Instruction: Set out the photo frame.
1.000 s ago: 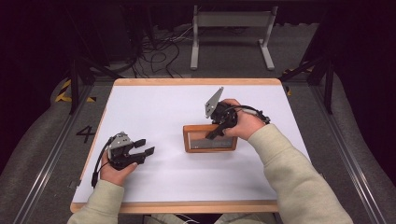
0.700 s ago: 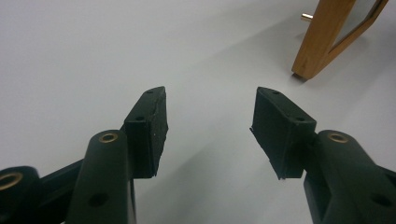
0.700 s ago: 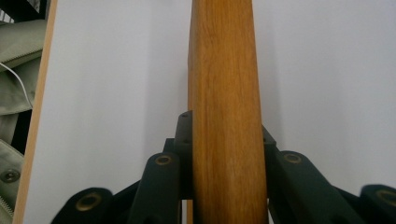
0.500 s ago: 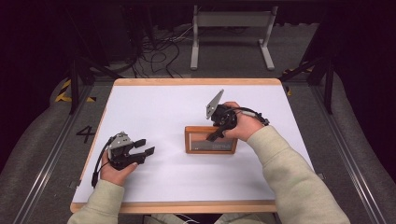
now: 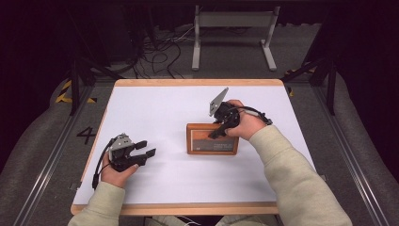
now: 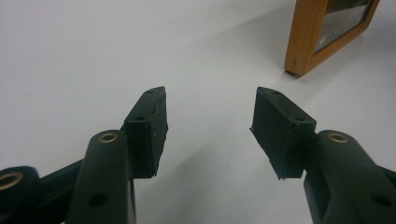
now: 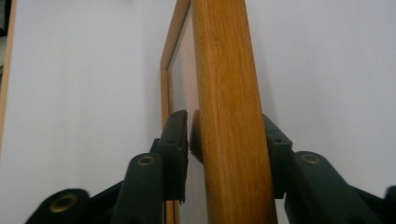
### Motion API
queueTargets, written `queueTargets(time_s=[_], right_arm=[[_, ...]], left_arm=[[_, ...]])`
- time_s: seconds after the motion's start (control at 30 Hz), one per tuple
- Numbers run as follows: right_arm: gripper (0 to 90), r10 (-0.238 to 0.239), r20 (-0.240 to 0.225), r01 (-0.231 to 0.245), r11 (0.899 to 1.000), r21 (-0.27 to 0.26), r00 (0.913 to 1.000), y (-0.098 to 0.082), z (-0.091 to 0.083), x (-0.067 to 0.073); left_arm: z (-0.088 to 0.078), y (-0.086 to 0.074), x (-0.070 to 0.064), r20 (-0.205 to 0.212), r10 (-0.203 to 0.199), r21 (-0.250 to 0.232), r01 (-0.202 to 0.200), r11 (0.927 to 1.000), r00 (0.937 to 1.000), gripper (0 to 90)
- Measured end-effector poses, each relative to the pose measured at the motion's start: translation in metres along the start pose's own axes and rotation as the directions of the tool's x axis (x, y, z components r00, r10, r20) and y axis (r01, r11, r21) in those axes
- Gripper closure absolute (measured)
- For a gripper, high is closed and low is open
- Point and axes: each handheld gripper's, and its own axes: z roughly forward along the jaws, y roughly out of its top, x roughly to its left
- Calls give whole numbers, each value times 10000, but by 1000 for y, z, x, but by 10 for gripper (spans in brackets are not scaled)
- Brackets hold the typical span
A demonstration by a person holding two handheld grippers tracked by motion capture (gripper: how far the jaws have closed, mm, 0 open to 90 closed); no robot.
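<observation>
Wooden picture frame lies flat on the white surface, a little right of its centre, with its long sides running across the high view. At the left of that view, the left tool rests in the person's left hand low over the bare surface, well apart from the frame, pointing toward it. Its jaws stand apart with nothing between them; in the left gripper view a corner of the frame shows beyond them at upper right. Further right, the right tool comes down on the frame's far right part from the right hand, a grey plate rising above it. In the right gripper view its jaws straddle one wooden side of the frame; they have just been opening, and a thin gap shows between the left pad and the wood, so the grip looks loosened rather than clamped.
</observation>
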Motion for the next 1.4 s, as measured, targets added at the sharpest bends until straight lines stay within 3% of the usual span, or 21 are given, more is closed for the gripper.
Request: queueTargets(time_s=[0.03, 0.2, 0.27, 0.3, 0.37, 0.63, 0.77, 0.8, 0.97, 1.07, 1.2, 1.4], right_arm=[[548, 83, 311, -83, 10000, -20, 9995, 0, 1, -2], [484, 240, 630, -228, 9995, -197, 9977, -2, 3, -4], [390, 489, 894, -448, 9979, -473, 9948, -2, 1, -4], [351, 678, 932, -613, 9956, -712, 9933, -3, 0, -5], [305, 915, 1047, -810, 9917, -1003, 9903, -4, -3, -5], [251, 1432, 1415, -1198, 9795, -1618, 9795, -12, -17, -4], [245, 1730, 1571, -1361, 9657, -2210, 9723, -18, -29, 2], [245, 1831, 1567, -1430, 9609, -2370, 9705, -20, -32, 5], [245, 2109, 1664, -1575, 9452, -2861, 9632, -33, -46, 18], [246, 2488, 1732, -1843, 9291, -3206, 9529, -43, -53, 25], [240, 2890, 1852, -2079, 9083, -3630, 9392, -57, -64, 33], [187, 3285, 1899, -2295, 8830, -4094, 9252, -77, -76, 41]], left_arm=[[0, 0, 0, 26, -40, 12, 40, 10000, 10000, 456], [-2, -1, 0, -23, -76, 3, 76, 10000, 10000, 456], [-2, -1, 0, -8, -94, 28, 94, 10000, 10000, 455], [-2, -1, 2, -91, 113, -24, -113, 9999, 9999, 455], [-3, -2, 0, 54, -205, 51, 205, 9998, 9998, 454], [-6, -4, 1, -29, -233, 58, 233, 9997, 9997, 445], [-8, -5, 1, 48, -410, 16, 409, 9992, 9991, 436], [-9, -5, 3, -27, -229, -81, 229, 9997, 9997, 434], [-13, -6, 0, 68, -271, -153, 272, 9995, 9996, 413], [-17, -4, -4, 200, -152, -434, 160, 9989, 9997, 392], [-17, -1, -11, 291, 46, -416, -34, 9991, 9996, 361], [-18, 2, -17, 529, 172, -607, -139, 9981, 9985, 305]])
